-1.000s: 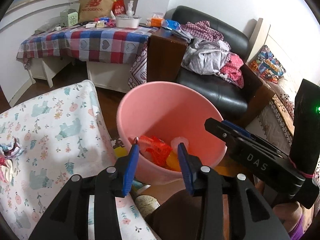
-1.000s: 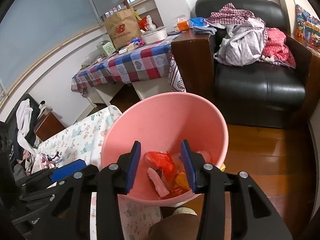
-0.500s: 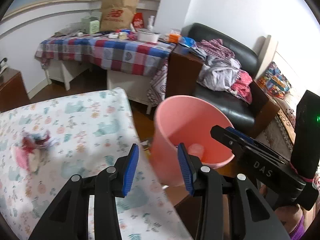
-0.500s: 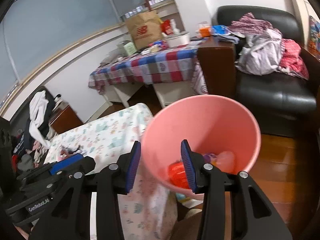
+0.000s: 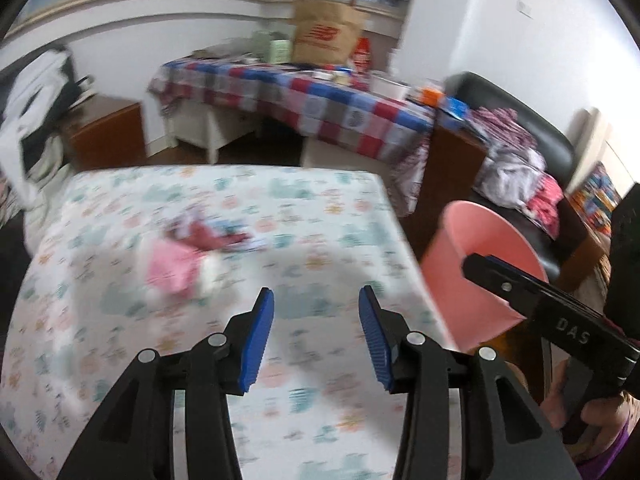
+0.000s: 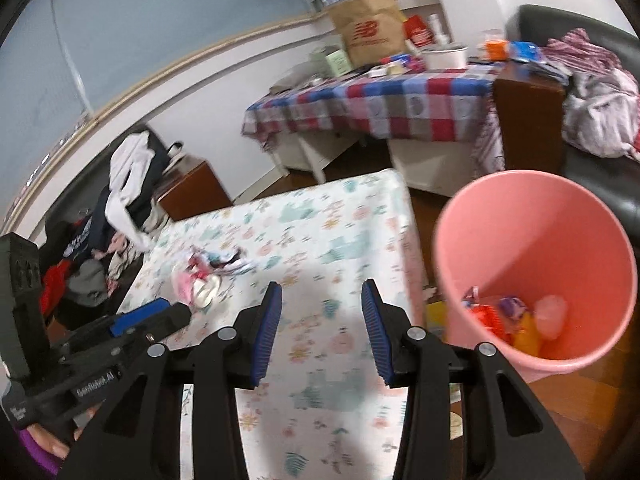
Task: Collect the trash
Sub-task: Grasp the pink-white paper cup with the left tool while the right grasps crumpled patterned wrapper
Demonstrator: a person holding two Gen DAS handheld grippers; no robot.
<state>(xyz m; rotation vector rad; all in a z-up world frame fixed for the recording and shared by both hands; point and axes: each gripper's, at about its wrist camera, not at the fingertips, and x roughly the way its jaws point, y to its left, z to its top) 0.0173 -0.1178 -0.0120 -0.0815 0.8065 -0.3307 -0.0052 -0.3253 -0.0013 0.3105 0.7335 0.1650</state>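
We find both grippers empty. The left gripper (image 5: 316, 312) has just been opening its jaws, with nothing between them; the right gripper (image 6: 320, 308) has its fingers apart over the flowered tablecloth (image 6: 340, 216). The pink bin (image 6: 536, 240) stands on the floor beside the table edge, mouth up, we judge so trash can drop in. The remaining trash pile (image 5: 196, 248) lies mid-table, well apart from the bin. It is crumpled and blurred; we cannot tell its long axis or heading.
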